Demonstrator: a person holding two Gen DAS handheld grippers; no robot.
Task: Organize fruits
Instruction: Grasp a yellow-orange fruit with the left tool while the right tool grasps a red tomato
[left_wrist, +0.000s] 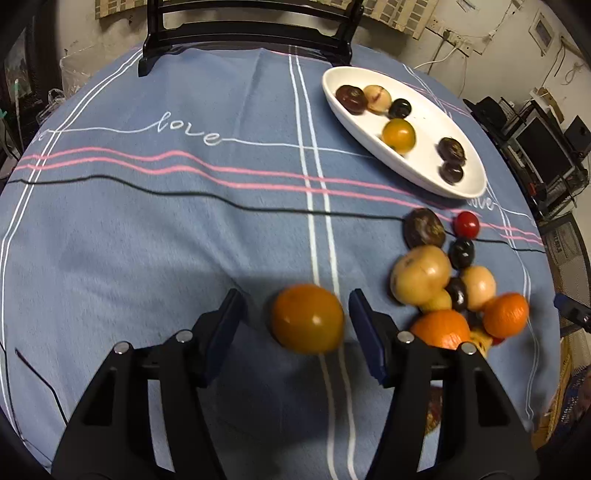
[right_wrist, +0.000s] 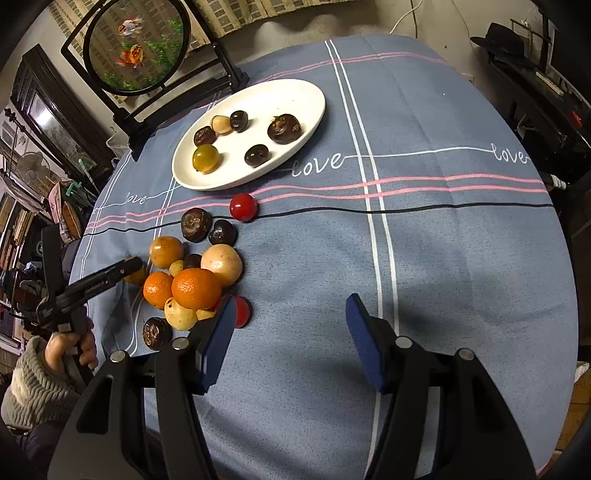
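The left claw (left_wrist: 297, 317) straddles a blurred orange-yellow fruit (left_wrist: 307, 318), pads not yet pressing, so the round fruit could roll off along the blue plaid cloth (left_wrist: 184, 229). The right claw (right_wrist: 290, 332) hangs released, empty, beside the fruit pile (right_wrist: 192, 280). The white oval plate (right_wrist: 310, 110) sits farther up the bench, in a cluttered room.
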